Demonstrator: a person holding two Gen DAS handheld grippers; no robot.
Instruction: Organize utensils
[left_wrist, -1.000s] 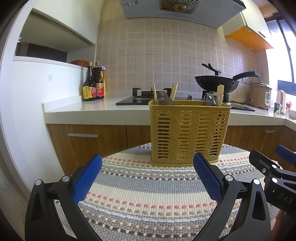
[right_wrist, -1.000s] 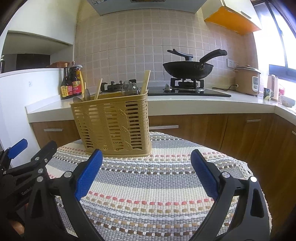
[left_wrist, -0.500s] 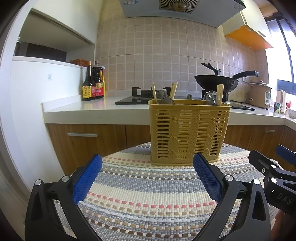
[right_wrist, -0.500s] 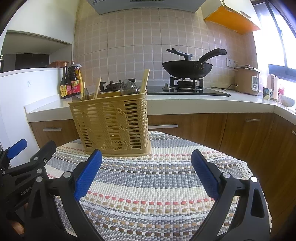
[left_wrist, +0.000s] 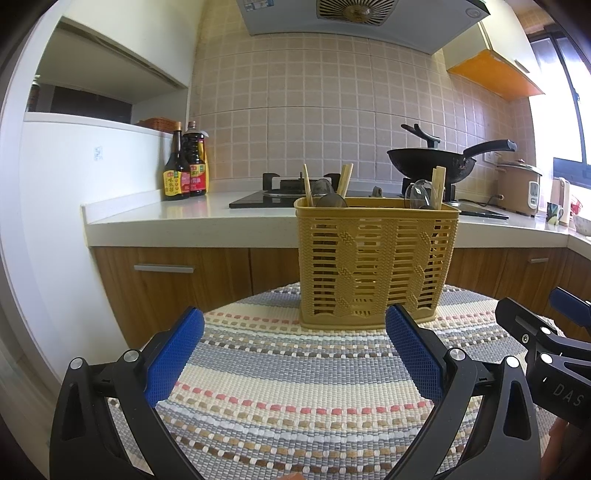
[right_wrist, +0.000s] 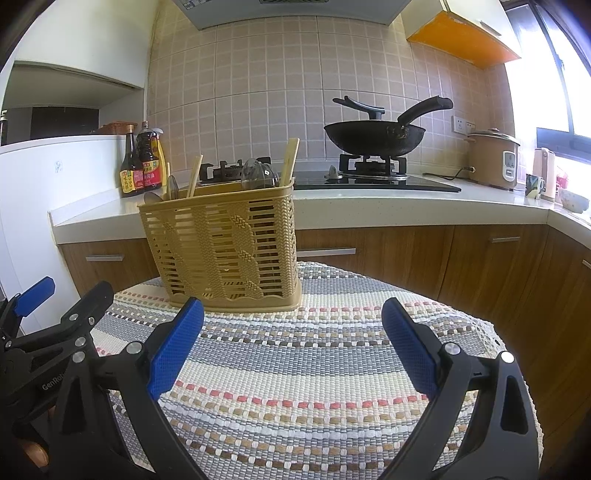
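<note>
A yellow slatted utensil basket (left_wrist: 375, 264) (right_wrist: 225, 243) stands upright at the far side of a round table covered by a striped woven cloth (left_wrist: 306, 384) (right_wrist: 295, 369). Wooden chopsticks (left_wrist: 345, 181) (right_wrist: 290, 162) and spoons (left_wrist: 417, 194) (right_wrist: 258, 173) stick up out of it. My left gripper (left_wrist: 293, 356) is open and empty, low over the cloth, short of the basket. My right gripper (right_wrist: 291, 349) is open and empty too, to the basket's front right. Each gripper shows at the edge of the other's view.
Behind the table runs a white kitchen counter (left_wrist: 184, 218) with wooden cabinets below. On it are sauce bottles (left_wrist: 184, 166), a gas hob with a black wok (right_wrist: 373, 134), a rice cooker (right_wrist: 493, 157) and cups (right_wrist: 537, 182) at the far right.
Both views have risen slightly, so the basket sits a little lower in frame. Both grippers stay open and empty, and nothing on the table has moved.
</note>
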